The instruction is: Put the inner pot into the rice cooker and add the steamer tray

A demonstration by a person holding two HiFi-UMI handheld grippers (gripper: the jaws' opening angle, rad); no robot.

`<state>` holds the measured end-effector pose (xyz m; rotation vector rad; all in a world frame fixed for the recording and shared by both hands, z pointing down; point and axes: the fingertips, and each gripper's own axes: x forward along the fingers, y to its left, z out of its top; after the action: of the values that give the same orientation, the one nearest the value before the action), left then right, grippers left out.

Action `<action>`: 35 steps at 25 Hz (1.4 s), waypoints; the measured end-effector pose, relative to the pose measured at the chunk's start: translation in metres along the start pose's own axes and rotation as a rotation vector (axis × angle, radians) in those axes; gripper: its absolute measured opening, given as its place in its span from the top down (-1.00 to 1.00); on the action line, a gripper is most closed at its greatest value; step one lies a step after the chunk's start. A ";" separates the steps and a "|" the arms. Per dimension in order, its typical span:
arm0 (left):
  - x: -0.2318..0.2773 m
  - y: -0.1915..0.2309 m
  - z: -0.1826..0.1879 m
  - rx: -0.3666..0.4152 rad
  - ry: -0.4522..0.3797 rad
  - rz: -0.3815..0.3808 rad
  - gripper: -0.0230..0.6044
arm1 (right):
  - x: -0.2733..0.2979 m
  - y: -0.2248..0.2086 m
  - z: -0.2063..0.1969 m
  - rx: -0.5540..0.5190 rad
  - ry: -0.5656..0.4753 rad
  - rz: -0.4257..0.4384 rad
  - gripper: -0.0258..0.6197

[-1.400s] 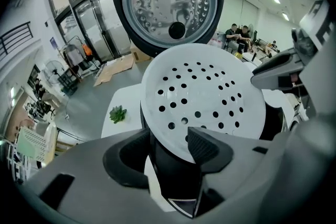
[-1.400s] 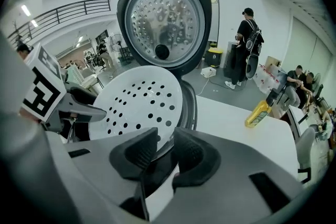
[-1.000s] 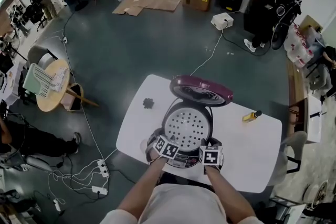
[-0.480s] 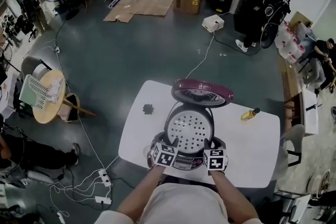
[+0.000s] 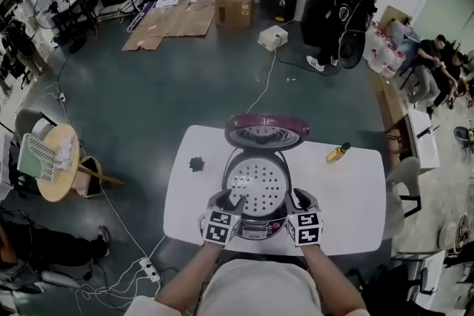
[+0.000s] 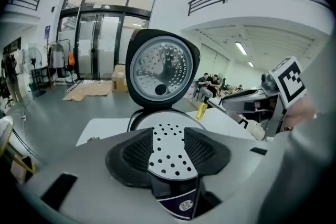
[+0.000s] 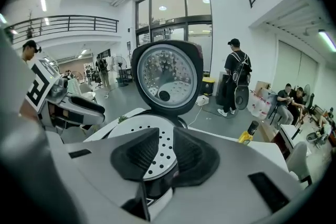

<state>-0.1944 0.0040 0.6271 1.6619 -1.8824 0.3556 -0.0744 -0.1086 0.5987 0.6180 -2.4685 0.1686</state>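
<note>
Left gripper point(image 5: 231, 200), right gripper point(image 5: 301, 199) — jaws apart, just closing, empty | steamer tray point(image 5: 255, 180) in rice cooker point(image 5: 255, 228)

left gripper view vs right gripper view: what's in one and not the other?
Left gripper view only: flattened cardboard on the floor and a cardboard box. Right gripper view only: a standing person with a backpack, and a white box on the floor. Both: the raised rice cooker lid, the perforated steamer tray in the cooker, and the yellow bottle.
</note>
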 end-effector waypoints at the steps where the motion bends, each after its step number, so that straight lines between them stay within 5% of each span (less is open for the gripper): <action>1: -0.003 -0.003 0.001 -0.002 -0.009 -0.007 0.30 | -0.005 0.001 0.002 0.000 -0.008 0.005 0.63; 8: -0.036 -0.030 0.018 -0.005 -0.097 0.007 0.45 | -0.045 0.008 0.020 -0.041 -0.088 0.086 0.72; 28: -0.145 -0.137 0.012 -0.071 -0.277 0.207 0.88 | -0.193 -0.004 0.023 -0.105 -0.274 0.299 0.88; 35: -0.177 -0.164 0.021 -0.066 -0.330 0.182 0.88 | -0.223 -0.001 0.026 -0.105 -0.317 0.340 0.88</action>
<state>-0.0343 0.1057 0.4763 1.5839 -2.2702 0.0913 0.0742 -0.0289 0.4502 0.1859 -2.8558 0.0750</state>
